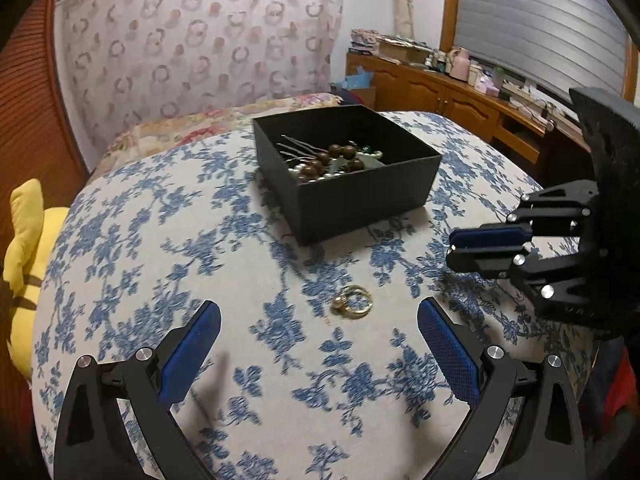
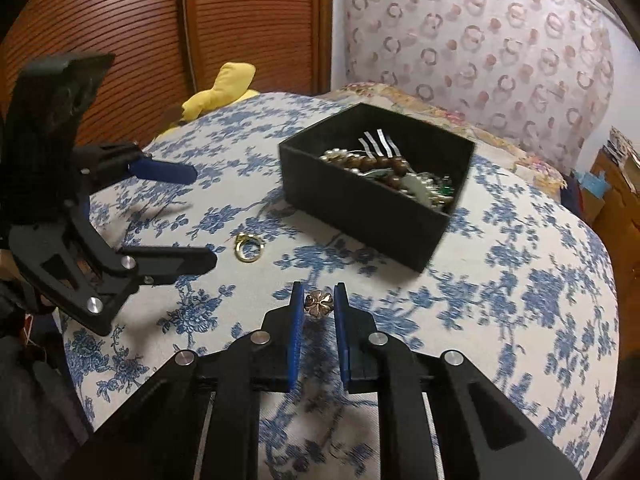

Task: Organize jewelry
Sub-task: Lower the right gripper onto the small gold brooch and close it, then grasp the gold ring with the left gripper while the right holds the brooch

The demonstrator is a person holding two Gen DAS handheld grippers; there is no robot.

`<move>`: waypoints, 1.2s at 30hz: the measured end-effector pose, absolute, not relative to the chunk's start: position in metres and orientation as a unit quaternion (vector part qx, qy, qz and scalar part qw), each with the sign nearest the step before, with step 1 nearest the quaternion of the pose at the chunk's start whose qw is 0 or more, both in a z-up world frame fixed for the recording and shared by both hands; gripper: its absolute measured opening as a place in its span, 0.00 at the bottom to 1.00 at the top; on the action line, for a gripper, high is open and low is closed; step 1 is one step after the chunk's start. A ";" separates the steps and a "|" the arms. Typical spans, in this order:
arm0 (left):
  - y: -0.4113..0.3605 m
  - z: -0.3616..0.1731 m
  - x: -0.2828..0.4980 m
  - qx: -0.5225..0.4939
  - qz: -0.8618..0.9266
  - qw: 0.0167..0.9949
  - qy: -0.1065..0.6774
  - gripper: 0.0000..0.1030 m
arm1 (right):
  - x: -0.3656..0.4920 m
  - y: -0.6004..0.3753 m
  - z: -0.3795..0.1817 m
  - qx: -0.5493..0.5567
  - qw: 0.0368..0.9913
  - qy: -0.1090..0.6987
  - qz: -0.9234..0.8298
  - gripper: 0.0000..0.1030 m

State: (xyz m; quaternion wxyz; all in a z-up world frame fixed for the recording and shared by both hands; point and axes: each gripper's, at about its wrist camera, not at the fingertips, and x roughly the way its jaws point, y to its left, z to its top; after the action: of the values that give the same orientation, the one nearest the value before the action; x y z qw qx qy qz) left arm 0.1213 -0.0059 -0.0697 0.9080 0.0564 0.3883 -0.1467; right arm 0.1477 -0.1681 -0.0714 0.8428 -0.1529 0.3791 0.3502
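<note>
- Left wrist view: left claw [image 1: 318,344] spread wide above a gold ring [image 1: 352,300] on the blue-flowered cloth [image 1: 240,240]; black square box [image 1: 352,188] of beads behind.
- Right wrist view: right claw [image 2: 318,304] pinching a small bronze flower-shaped ornament [image 2: 318,302] near the box.

A bed [image 1: 120,280] draped in a white cover with blue floral print carried a black open box [image 1: 360,196] of beads and pins — and, just in front of it, a gold ring [image 1: 352,300] lay loose on the fabric.
</note>
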 end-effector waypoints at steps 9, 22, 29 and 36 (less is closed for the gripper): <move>-0.024 -0.080 0.128 0.083 -0.167 0.894 0.407 0.45 | 0.150 -0.181 -0.074 -0.142 0.848 0.380 0.340 0.16; -0.030 -0.085 0.136 0.091 -0.169 0.889 0.415 0.24 | 0.148 -0.184 -0.074 -0.142 0.849 0.380 0.338 0.16; -0.026 -0.079 0.135 0.082 -0.167 0.895 0.406 0.09 | 0.148 -0.188 -0.070 -0.140 0.852 0.375 0.337 0.16; -0.026 -0.081 0.136 0.082 -0.166 0.893 0.411 0.09 | 0.148 -0.190 -0.065 -0.138 0.854 0.371 0.337 0.16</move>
State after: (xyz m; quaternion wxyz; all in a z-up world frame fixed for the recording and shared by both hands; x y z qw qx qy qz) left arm 0.1358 -0.0264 -0.0809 0.8927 0.0824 0.4107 -0.1662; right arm 0.1482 -0.1895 -0.0652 0.8541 -0.1379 0.3709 0.3375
